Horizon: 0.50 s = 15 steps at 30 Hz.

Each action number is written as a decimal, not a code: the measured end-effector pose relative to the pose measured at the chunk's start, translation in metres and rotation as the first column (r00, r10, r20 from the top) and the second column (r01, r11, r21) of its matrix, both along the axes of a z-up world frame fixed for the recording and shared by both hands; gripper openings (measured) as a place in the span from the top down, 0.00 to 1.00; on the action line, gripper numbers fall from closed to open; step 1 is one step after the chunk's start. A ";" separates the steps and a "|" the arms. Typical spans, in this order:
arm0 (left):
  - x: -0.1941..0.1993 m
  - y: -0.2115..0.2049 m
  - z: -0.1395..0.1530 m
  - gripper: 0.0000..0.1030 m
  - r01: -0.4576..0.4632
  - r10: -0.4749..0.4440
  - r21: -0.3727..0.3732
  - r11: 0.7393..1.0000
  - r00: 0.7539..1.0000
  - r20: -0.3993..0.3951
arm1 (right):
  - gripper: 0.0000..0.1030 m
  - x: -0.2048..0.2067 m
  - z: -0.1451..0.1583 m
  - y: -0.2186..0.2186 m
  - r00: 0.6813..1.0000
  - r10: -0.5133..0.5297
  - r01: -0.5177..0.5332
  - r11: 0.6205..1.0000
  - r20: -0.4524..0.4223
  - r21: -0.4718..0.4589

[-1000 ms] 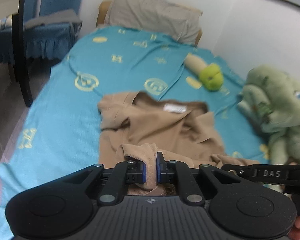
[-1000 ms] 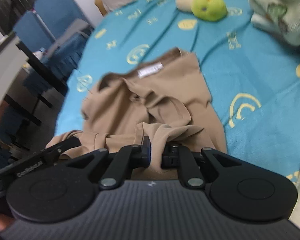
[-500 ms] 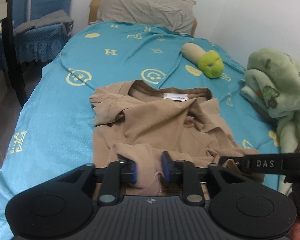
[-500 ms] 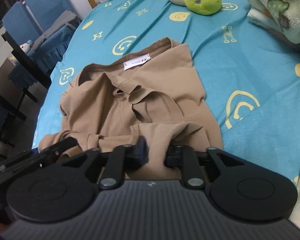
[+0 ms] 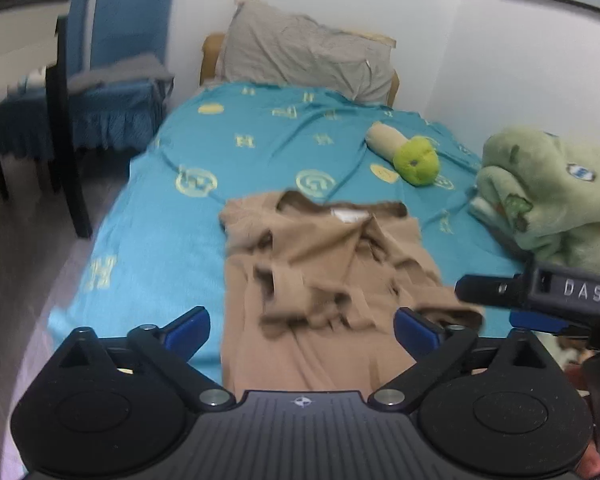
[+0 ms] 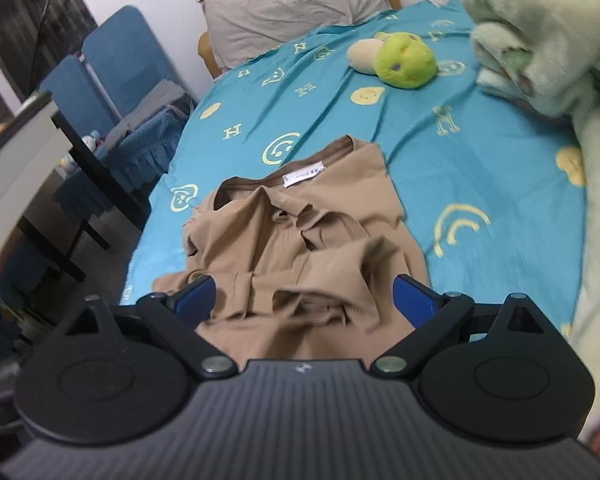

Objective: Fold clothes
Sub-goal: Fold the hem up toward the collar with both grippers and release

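Note:
A tan T-shirt (image 5: 324, 264) (image 6: 300, 236) lies crumpled on the teal bedspread (image 5: 148, 232), its collar with a white label toward the pillow and its lower hem bunched back over the body. My left gripper (image 5: 302, 326) hovers over the near end of the shirt, its jaws opening wide, the blue pads clear of the cloth. My right gripper (image 6: 304, 294) stands likewise over the bunched hem, jaws opening, nothing pressed between them. In the left wrist view, the right gripper's black finger marked DAS (image 5: 540, 292) shows at the right edge.
A grey pillow (image 5: 304, 48) leans on the headboard. A green and beige plush toy (image 5: 408, 156) lies on the bedspread beyond the shirt. A bundled green plush blanket (image 5: 548, 196) fills the right side. Blue chairs (image 5: 116, 80) and a dark table leg (image 5: 68, 152) stand left of the bed.
Both grippers let go of the folded hem: their jaws went from shut on the cloth to wide apart. Both pulled back and up, and the hem dropped onto the shirt.

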<state>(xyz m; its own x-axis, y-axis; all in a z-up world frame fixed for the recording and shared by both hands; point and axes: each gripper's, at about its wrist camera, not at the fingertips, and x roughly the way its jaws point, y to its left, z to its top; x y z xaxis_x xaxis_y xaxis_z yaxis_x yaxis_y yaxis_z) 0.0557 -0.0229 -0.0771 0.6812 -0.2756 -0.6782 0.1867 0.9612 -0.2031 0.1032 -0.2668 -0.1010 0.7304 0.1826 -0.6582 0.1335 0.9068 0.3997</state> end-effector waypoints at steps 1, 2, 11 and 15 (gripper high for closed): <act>-0.006 0.004 -0.001 0.03 -0.002 0.002 -0.017 1.000 0.999 -0.035 | 0.06 -0.005 0.000 -0.004 1.000 -0.008 0.008 0.999 -0.009 0.032; -0.012 0.007 -0.001 0.03 -0.005 0.003 -0.034 0.999 0.998 -0.070 | 0.06 -0.012 0.000 -0.008 1.000 -0.019 0.020 0.998 -0.021 0.068; -0.018 0.056 -0.048 0.03 -0.191 0.008 -0.375 0.907 0.898 -0.439 | 0.06 -0.048 -0.035 -0.049 0.969 -0.138 0.215 0.878 -0.205 0.428; -0.005 0.061 -0.074 0.03 -0.284 -0.003 -0.420 0.862 0.825 -0.565 | 0.06 -0.048 -0.054 -0.049 0.951 -0.130 0.265 0.806 -0.280 0.529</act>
<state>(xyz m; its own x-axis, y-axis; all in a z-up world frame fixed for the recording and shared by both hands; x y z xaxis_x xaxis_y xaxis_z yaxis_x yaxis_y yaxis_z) 0.0510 0.0384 -0.1511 0.3096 -0.5838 -0.7506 -0.2184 0.7246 -0.6536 0.0554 -0.3153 -0.1549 0.6401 0.4328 -0.6347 0.4304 0.4823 0.7630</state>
